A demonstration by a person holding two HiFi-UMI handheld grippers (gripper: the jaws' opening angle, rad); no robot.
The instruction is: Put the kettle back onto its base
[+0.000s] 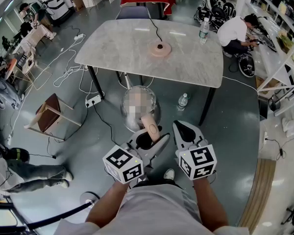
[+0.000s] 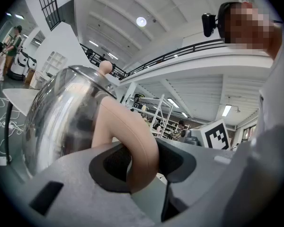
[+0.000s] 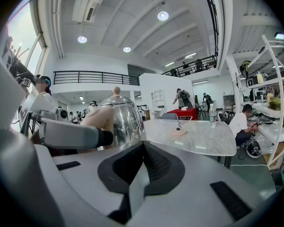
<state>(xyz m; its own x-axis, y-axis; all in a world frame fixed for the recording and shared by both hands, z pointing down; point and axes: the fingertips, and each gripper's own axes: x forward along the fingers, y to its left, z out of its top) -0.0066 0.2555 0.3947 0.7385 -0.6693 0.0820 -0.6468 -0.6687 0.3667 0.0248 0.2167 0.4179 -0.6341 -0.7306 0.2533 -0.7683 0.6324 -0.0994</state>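
Note:
A shiny steel kettle point(image 1: 137, 106) with a pink handle point(image 1: 150, 126) hangs in the air in front of the near edge of the marble table point(image 1: 112, 48). My left gripper point(image 1: 148, 140) is shut on that handle; in the left gripper view the handle point(image 2: 132, 145) sits pinched between the jaws, with the kettle body point(image 2: 61, 122) beyond. The round pink base point(image 1: 159, 48) lies on the table's far middle, its cord running back. My right gripper point(image 1: 182, 129) stays beside the kettle, shut and empty. The right gripper view shows the kettle point(image 3: 120, 117) to the left and the base point(image 3: 179, 132) farther off.
A water bottle point(image 1: 203, 30) stands at the table's far right corner, another bottle point(image 1: 183, 102) on the floor under it. A wooden stool point(image 1: 49, 114) and cables lie to the left. A person point(image 1: 232, 33) crouches by shelves at right.

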